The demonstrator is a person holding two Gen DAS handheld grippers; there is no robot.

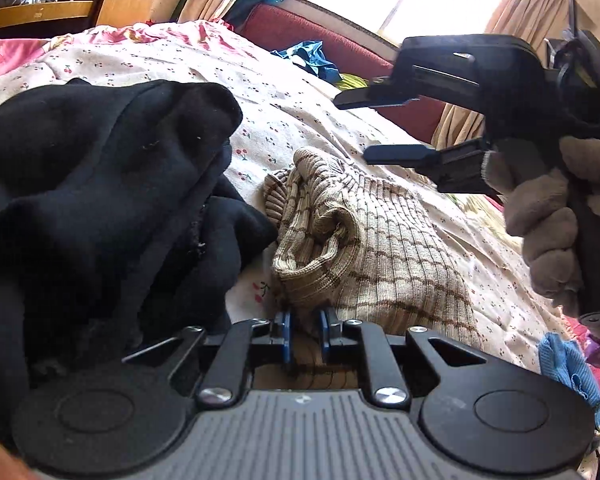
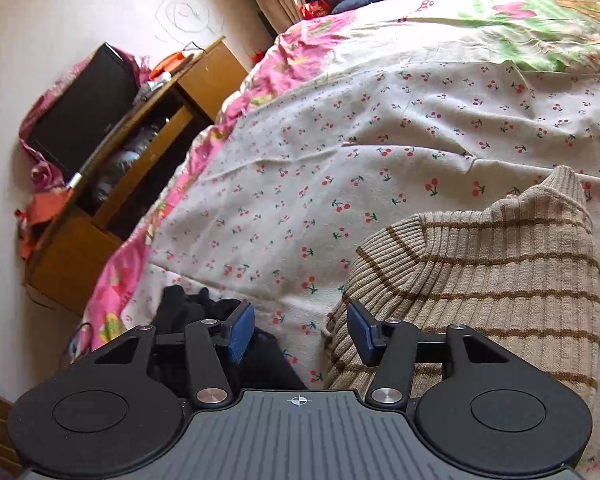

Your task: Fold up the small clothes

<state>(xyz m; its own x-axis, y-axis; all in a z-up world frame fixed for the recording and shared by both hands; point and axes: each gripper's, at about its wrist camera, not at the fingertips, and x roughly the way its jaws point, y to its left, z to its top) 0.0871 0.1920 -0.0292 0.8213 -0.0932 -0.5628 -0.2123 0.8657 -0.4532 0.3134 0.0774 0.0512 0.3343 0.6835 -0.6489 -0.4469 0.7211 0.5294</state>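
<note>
Striped sweater (image 1: 380, 240) lies lengthwise toward left tongs (image 1: 305, 330), pinched there; right tongs (image 2: 302, 330) gape empty.

Beyond the striped sweater (image 2: 480, 280), the cherry-print sheet (image 2: 320, 168) lies bare and open to reach. A black garment (image 1: 92, 208) heaps up just left of the sweater, blocking that side. A wooden cabinet (image 2: 140, 168) stands well left of it, off the bed.

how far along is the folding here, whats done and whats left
Done: nothing looks finished. In hand: the left gripper pinches the bunched striped beige top; the right gripper is open and empty. Left: the striped top and the crumpled black garment.
</note>
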